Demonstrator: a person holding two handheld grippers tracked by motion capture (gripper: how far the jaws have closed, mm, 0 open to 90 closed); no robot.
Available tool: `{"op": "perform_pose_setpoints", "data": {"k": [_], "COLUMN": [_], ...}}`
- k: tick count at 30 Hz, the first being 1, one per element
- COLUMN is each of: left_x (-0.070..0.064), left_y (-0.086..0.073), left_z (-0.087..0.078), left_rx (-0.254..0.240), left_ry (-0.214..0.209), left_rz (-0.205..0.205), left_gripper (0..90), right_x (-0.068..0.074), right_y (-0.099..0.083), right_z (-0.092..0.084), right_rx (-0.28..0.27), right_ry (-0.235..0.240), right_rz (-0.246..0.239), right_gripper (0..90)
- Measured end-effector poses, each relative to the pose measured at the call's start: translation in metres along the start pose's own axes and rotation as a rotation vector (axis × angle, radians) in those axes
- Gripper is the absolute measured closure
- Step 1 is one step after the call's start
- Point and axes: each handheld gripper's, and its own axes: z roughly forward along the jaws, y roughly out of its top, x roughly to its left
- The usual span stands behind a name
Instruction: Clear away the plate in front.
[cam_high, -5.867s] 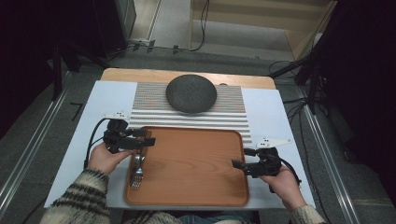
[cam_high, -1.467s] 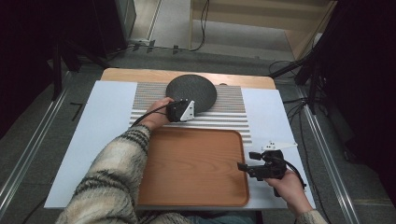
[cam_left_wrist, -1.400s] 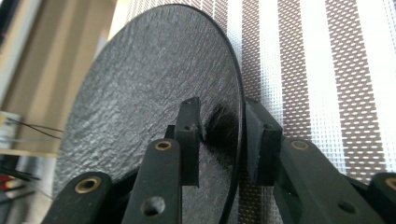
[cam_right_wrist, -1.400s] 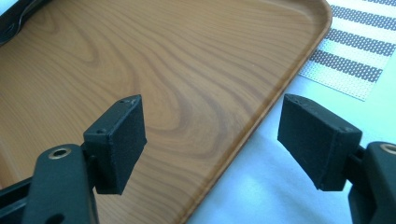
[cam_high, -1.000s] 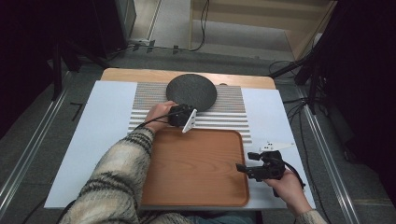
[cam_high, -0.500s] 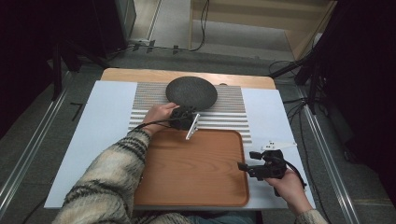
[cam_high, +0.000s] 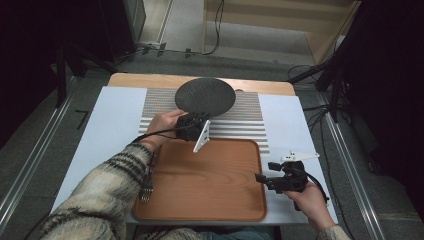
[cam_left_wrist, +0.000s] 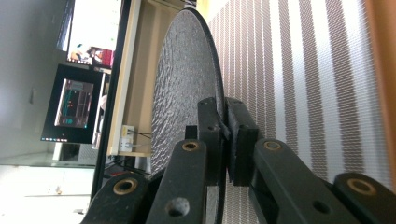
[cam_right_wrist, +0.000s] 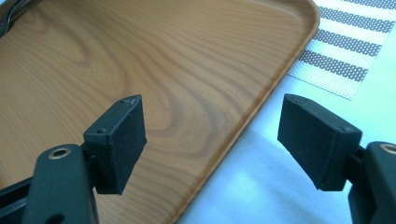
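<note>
High view: the left hand-held gripper (cam_high: 192, 125) sits at the near edge of a dark round plate (cam_high: 205, 95), which lies on a striped mat (cam_high: 250, 115) at the far side of the worktop (cam_high: 107, 125). In the left gripper view the jaws are clenched on the plate's rim (cam_left_wrist: 212, 93), one pad on each face of the thin edge, and the textured face of the plate carries nothing that can be seen. Its jaws have just been closing, with the rim between them.

Just in front of the mat lies a wooden tray (cam_high: 210, 182); its surface is bare wood. A fork (cam_high: 146, 192) lies at the tray's left edge, partly under the person's patterned sleeve (cam_high: 107, 187).

The right hand-held gripper (cam_high: 272, 180) is at the tray's right edge. In the right gripper view its pads stand wide apart and released, one over the tray (cam_right_wrist: 187, 70), the other over the pale worktop (cam_right_wrist: 252, 186) beside it, holding nothing.
</note>
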Motion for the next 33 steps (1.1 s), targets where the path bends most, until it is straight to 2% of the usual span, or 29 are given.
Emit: {"op": "perform_pose_setpoints", "data": {"k": [1,6,7,13,20,28,33], "left_x": [0.0,-0.008,-0.011,-0.017,-0.027,-0.035,-0.038], "left_y": [0.001,0.002,0.002,0.004,0.008,0.016,0.02], "left_z": [-0.003,-0.017,-0.02,-0.032,-0.044,-0.06,-0.071], "left_rx": [0.005,-0.021,-0.019,-0.032,-0.032,-0.053,-0.07], "left_ry": [-0.003,-0.003,-0.003,-0.012,-0.034,-0.032,-0.042], "left_rz": [0.01,0.0,0.008,-0.016,0.02,0.051,0.028], "left_gripper": [86.8,86.2,86.4,86.3,85.9,85.8,85.8], "right_x": [0.001,0.003,0.003,0.001,-0.002,-0.002,-0.003], "right_y": [0.0,0.003,0.003,0.004,0.005,0.009,0.012], "right_z": [0.0,0.001,0.001,0.003,0.004,0.006,0.007], "right_rx": [0.003,-0.005,0.001,0.006,0.0,-0.006,-0.006], "right_ry": [-0.001,-0.002,-0.004,-0.008,-0.001,0.007,0.009], "right_rz": [-0.004,-0.008,-0.013,0.0,0.004,-0.004,-0.007], "right_gripper": [21.6,21.6,21.6,21.6,21.6,21.6,21.7]}}
